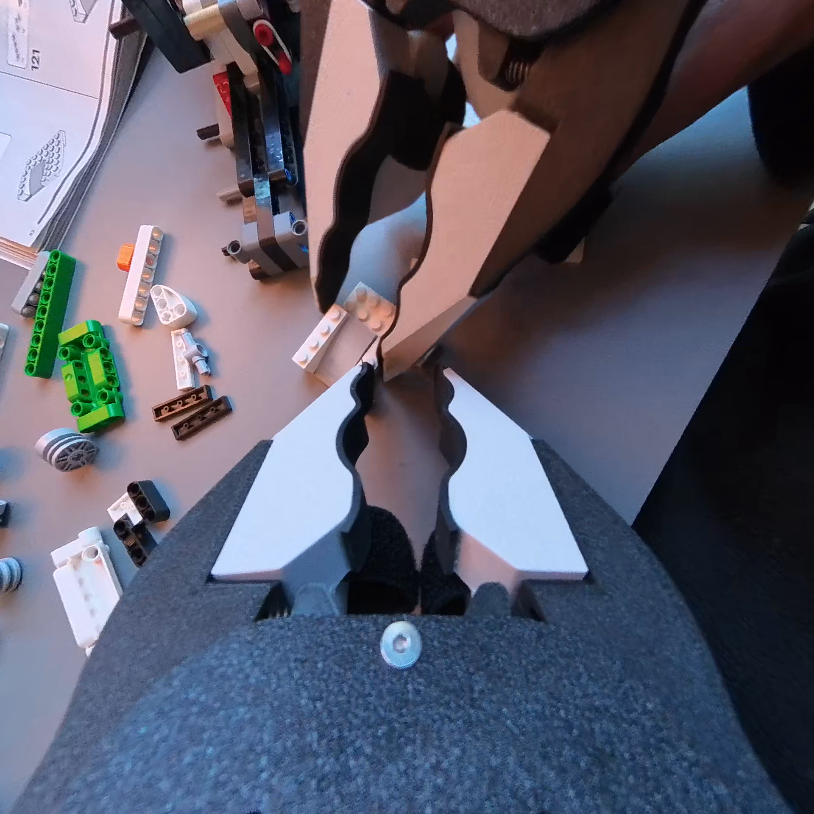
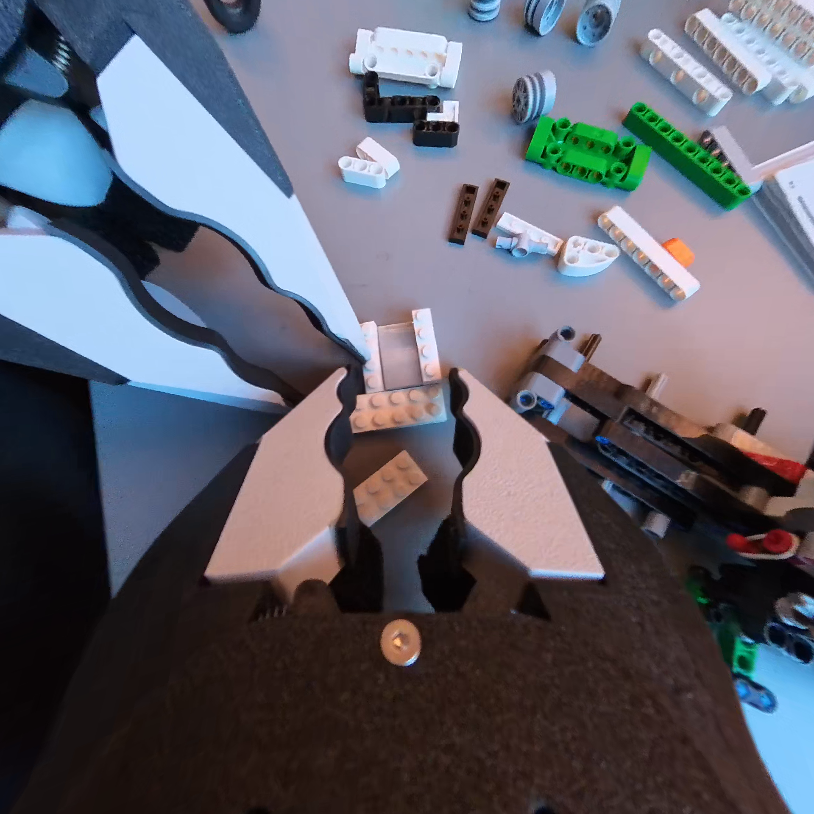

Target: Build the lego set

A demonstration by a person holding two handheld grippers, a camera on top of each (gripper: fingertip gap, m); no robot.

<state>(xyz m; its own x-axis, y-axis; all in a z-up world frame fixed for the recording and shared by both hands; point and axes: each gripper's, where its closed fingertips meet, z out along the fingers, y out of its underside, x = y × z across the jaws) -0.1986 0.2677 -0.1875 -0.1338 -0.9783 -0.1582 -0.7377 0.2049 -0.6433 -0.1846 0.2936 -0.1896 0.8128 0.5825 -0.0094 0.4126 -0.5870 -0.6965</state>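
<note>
A small white brick assembly (image 2: 398, 407) lies on the grey table: two studded strips beside a clear sloped piece, with a wide plate across one end. My right gripper (image 2: 401, 376) is closed on that plate, one fingertip at each end. In the left wrist view the assembly (image 1: 323, 337) sits between the right gripper's (image 1: 356, 338) tips. My left gripper (image 1: 403, 374) is open and empty. One of its fingertips (image 2: 359, 348) touches the assembly's left strip. A loose grey plate (image 2: 390, 486) lies on the table under my right gripper.
The dark, partly built vehicle (image 1: 268, 176) stands just beyond the assembly and shows at the right (image 2: 638, 440). Loose parts lie spread out, among them green beams (image 1: 88, 374), white beams and grey wheels. The instruction booklet (image 1: 44, 110) is at the far left. The table edge (image 1: 652, 497) is close.
</note>
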